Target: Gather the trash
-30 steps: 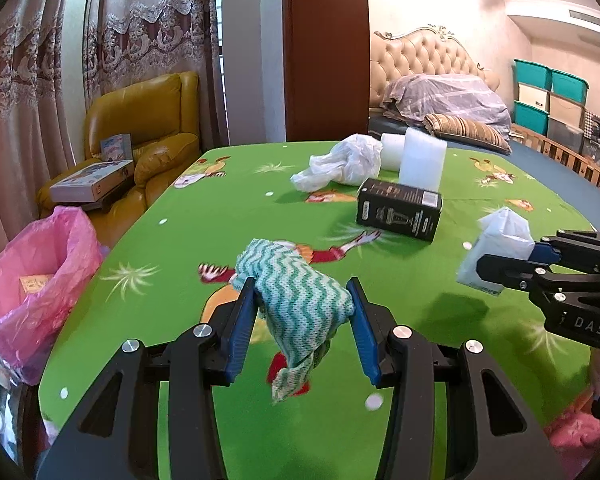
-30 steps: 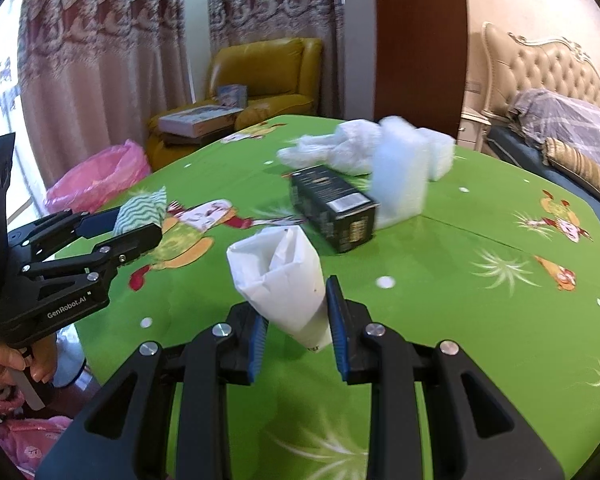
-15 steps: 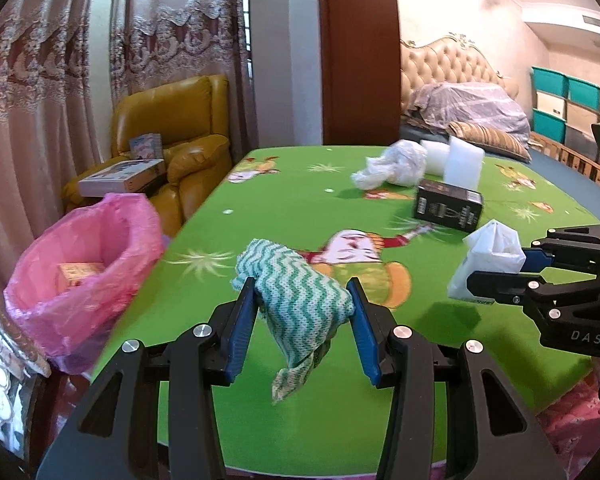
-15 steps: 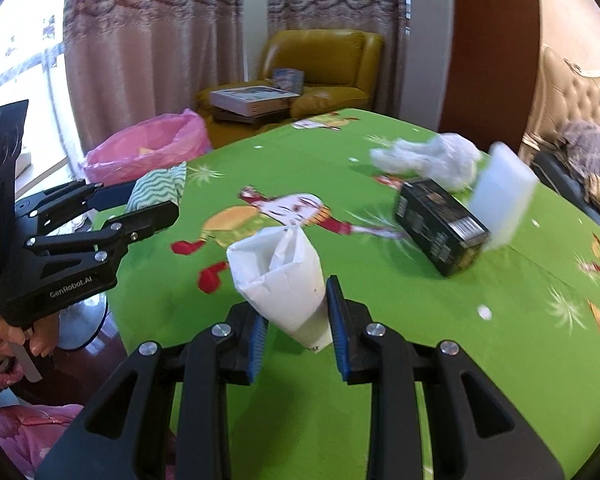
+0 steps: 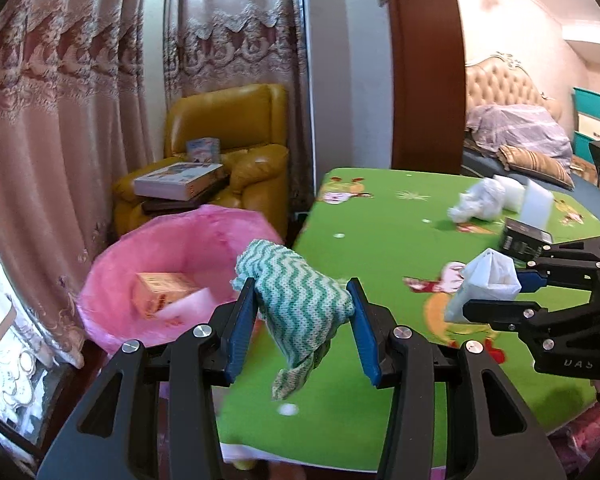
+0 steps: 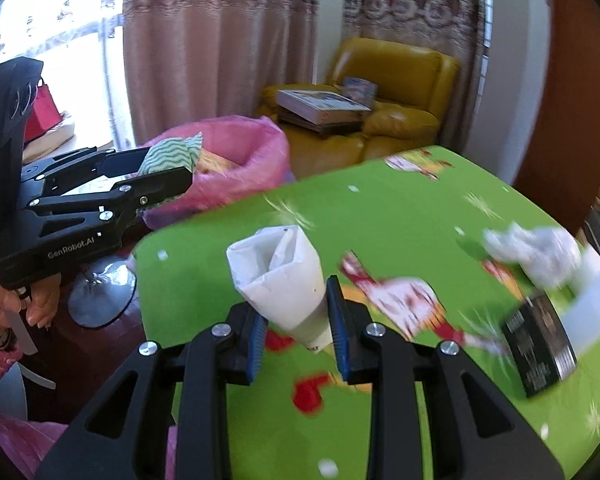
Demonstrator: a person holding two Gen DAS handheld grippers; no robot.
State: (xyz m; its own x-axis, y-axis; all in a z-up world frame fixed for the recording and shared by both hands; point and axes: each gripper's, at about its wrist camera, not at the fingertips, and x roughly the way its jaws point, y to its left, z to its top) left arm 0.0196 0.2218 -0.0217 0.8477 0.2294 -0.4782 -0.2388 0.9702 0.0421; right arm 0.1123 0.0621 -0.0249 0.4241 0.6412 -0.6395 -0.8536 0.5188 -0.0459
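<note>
Pink bin: a thin, crinkled pink bag (image 5: pixel 172 264) lined a round bin beside the green table (image 5: pixel 384 240); an orange carton (image 5: pixel 160 294) already lay inside.
Left tongs: the left gripper (image 5: pixel 302 322) was clenched on a soft green-and-white zigzag cloth (image 5: pixel 300 294), which bulged above the blue pads and trailed a loose tail below.
Right tongs: the right gripper (image 6: pixel 296 330) was pinched on a white paper pouch (image 6: pixel 278 276), cone-shaped, creased, open at the top.
Position: in the right wrist view the cloth sat at the bag's rim; the pouch hung over the table's corner, short of the bin.
Risk, cloth: its dangling tail could catch on the bag's rim or on a pad at release and drape outside.
Risk, pouch: light paper might drift or stick; letting go from there would probably drop it on the table or floor.
Left on table: a crumpled white plastic bag (image 5: pixel 478 200), a rigid black box (image 6: pixel 540 344) and a pale foam block (image 5: pixel 534 208).
</note>
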